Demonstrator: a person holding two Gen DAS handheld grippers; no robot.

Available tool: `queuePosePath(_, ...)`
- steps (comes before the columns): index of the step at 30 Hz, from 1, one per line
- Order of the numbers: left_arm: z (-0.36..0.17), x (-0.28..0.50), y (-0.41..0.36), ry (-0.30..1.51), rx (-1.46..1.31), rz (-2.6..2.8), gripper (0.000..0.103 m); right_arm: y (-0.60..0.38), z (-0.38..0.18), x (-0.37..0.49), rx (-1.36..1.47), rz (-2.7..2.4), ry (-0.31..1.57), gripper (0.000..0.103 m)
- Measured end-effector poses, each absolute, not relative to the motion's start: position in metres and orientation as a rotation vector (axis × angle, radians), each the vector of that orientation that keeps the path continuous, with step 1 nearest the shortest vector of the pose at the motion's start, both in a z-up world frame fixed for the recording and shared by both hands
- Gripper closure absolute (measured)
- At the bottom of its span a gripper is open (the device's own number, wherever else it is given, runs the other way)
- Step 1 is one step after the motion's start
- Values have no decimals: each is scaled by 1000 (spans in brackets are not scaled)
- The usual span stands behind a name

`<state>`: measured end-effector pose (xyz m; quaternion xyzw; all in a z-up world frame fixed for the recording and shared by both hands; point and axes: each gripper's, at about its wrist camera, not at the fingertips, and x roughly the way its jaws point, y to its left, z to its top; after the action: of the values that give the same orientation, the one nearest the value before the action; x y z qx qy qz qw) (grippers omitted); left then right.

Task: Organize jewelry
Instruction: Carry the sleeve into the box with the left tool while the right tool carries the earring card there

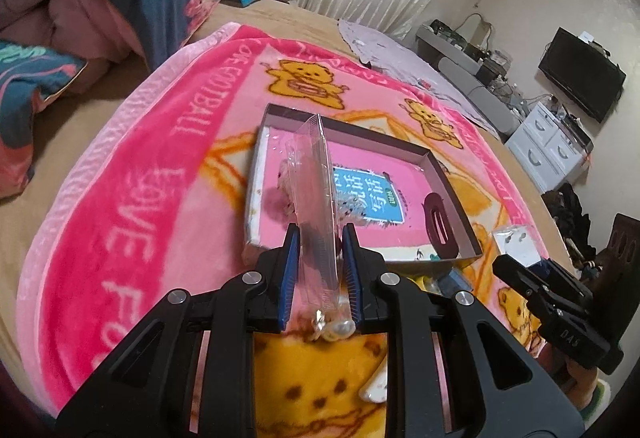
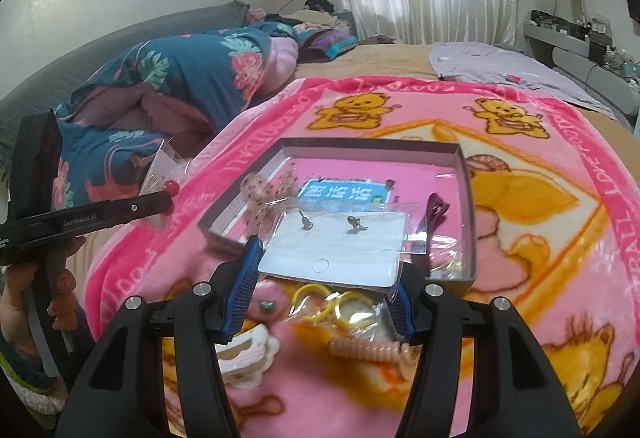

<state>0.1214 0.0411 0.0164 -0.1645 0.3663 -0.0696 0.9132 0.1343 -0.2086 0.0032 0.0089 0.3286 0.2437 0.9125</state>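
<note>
My left gripper (image 1: 320, 238) is shut on a clear plastic packet (image 1: 316, 198) seen edge-on, with pearl earrings (image 1: 336, 328) at its lower end, held in front of the shallow box (image 1: 448, 174). My right gripper (image 2: 326, 270) is shut on a clear packet with a white earring card (image 2: 336, 246) bearing two studs, held over the box's (image 2: 466, 174) near edge. The box lies on the pink bear blanket (image 2: 560, 198) and holds a beaded bow (image 2: 260, 198), a blue label and a dark hair clip (image 2: 434, 214). The left gripper also shows at the left in the right wrist view (image 2: 168, 194).
Below my right gripper lie yellow hair ties (image 2: 340, 308), a pink spiral tie (image 2: 368, 350), a white claw clip (image 2: 244, 358) and a pink round piece (image 2: 266, 300). A folded floral quilt (image 2: 180, 78) lies at the back left. A lilac cloth (image 2: 520, 70) lies at the back right.
</note>
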Motion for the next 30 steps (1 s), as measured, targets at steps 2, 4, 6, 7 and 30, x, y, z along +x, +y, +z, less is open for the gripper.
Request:
queuePosePath(2, 17, 127, 39, 754, -331, -145, 89, -213, 5, 138, 25, 489, 671, 47)
queuePosePath(4, 18, 131, 37, 754, -327, -148, 89, -218, 7, 142, 31, 477, 664, 47)
queuePosePath(6, 19, 137, 34, 755, -320, -150, 89, -222, 8, 145, 37, 465, 660, 47)
queuePosePath(7, 19, 138, 33, 756, -318, -151, 89, -225, 8, 147, 41, 458, 656, 47)
queuePosePath(30, -6, 200, -11, 862, -255, -207, 88, -268, 8, 202, 61, 327, 656, 47)
